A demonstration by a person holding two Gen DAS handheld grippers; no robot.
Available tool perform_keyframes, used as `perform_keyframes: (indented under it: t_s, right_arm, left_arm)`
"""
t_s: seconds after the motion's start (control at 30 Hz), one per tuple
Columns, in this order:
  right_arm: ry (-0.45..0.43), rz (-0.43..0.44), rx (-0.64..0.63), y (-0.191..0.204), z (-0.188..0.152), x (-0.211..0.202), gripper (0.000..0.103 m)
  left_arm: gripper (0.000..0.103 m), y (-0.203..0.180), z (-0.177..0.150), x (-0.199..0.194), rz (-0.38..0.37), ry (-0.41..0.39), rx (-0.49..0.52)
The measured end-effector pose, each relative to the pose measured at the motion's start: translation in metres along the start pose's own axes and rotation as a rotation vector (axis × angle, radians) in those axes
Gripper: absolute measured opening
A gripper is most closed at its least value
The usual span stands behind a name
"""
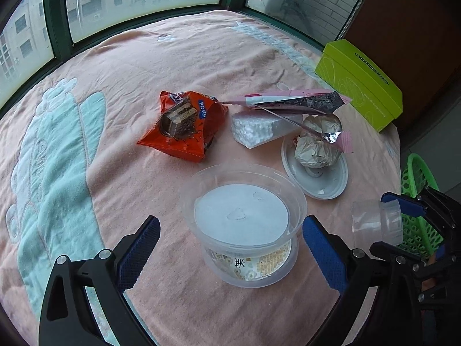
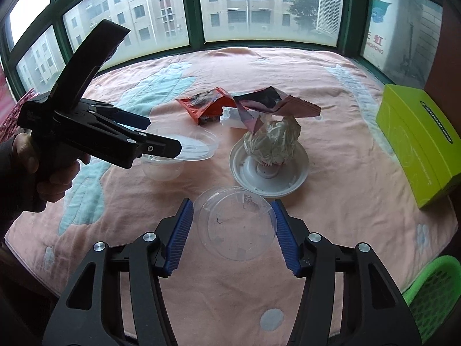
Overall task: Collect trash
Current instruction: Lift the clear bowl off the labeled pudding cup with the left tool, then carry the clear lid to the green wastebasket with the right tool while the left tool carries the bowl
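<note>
Left gripper (image 1: 230, 248) is spread wide, its blue pads either side of a clear plastic tub (image 1: 245, 225) without touching it; the tub stands upright on the pink cloth (image 1: 144, 57), printed label low on its wall.

Right gripper (image 2: 230, 236) is closed on a small clear cup (image 2: 234, 222), one pad pressed to each side. In the left wrist view the same cup (image 1: 377, 222) is seen lying sideways between the pads, near the table's right edge, with a green basket (image 1: 417, 178) behind it. The same basket (image 2: 432, 291) is seen at the lower right corner of the right wrist view.

Other trash on the cloth:
- orange snack wrapper (image 1: 187, 127), just left of a white foam block (image 1: 256, 128)
- pink-and-silver foil pouch (image 1: 288, 102), torn open, lying across the foam block and over the paper ball
- crumpled paper ball (image 1: 317, 144) sitting on a white lid (image 1: 325, 178), right of the foam

A lime-green tissue box (image 1: 360, 83) is set at the far right of the table, well apart from the trash. Windows (image 2: 259, 5) are seen behind the table.
</note>
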State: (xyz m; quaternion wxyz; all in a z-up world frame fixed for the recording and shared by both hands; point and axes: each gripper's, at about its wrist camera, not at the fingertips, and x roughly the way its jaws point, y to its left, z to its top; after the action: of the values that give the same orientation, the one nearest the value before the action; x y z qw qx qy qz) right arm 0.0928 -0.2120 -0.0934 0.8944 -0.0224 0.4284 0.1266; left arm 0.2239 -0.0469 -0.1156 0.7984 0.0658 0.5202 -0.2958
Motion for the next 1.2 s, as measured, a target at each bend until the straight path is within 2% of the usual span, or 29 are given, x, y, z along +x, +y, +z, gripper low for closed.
perform_keyframes:
  t_s: [0.2, 0.53, 0.63, 0.93, 1.2]
  right_arm:
    - [0.022, 0.002, 0.015, 0.0, -0.006, 0.01, 0.056]
    - [0.032, 0.004, 0.02, 0.002, -0.011, 0.018, 0.055]
    - [0.032, 0.005, 0.021, 0.002, -0.011, 0.019, 0.055]
    - [0.026, 0.008, 0.033, 0.001, -0.012, 0.018, 0.056]
    - [0.002, 0.011, 0.078, -0.002, -0.015, 0.006, 0.055]
  left_arm:
    - [0.096, -0.003, 0.0, 0.001, -0.025, -0.016, 0.011]
    - [0.095, -0.013, 0.0, 0.005, 0.016, -0.039, 0.083]
    - [0.086, -0.014, 0.001, 0.007, 0.022, -0.038, 0.091]
    - [0.085, -0.01, -0.001, 0.001, 0.041, -0.069, 0.06]
    - [0.085, -0.009, -0.004, -0.03, 0.04, -0.14, -0.006]
